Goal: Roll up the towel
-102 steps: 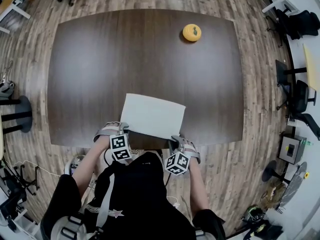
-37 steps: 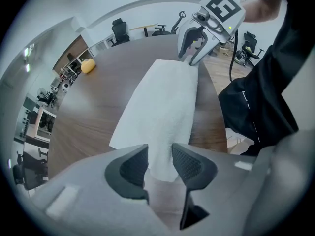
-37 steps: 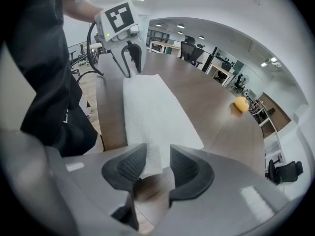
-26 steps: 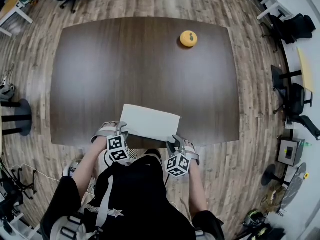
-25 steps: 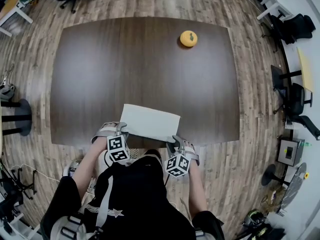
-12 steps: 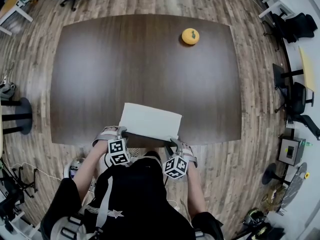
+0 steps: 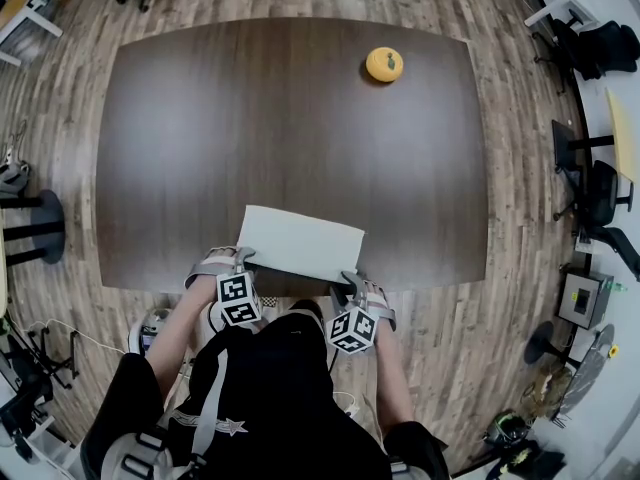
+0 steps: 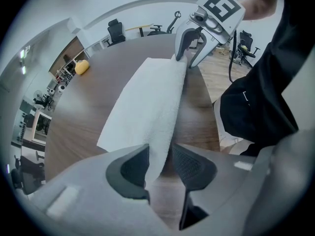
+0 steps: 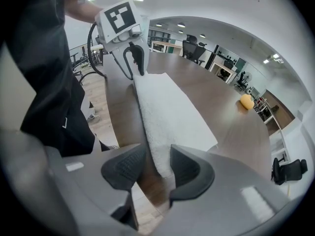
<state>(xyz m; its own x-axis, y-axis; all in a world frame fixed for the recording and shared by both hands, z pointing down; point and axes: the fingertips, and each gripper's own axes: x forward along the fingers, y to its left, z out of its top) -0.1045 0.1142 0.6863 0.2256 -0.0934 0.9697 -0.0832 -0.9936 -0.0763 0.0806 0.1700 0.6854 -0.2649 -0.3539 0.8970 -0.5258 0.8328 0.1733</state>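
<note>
A white towel [image 7: 300, 243] lies flat on the dark wooden table [image 7: 250, 118], at the near edge in front of me. My left gripper [image 7: 243, 258] points steeply down over the towel's near left corner. In the left gripper view the corner [image 8: 147, 97] runs up between that gripper's [image 8: 160, 149] pads; a gap shows beside one pad, and the jaws have just been closing. My right gripper [image 7: 348, 283] stands at the near right corner. In its own view the towel's edge [image 9: 172, 112] lies between its [image 9: 158, 154] parted jaws.
An orange round object [image 7: 384, 64] sits at the far right of the table. Office chairs and desks stand on the wood floor around it. My dark-clothed body is right behind the table's near edge.
Compared with four seconds ago, the towel's far edge lies closer to me and less of the towel shows. Over the last second both grippers have hardly moved.
</note>
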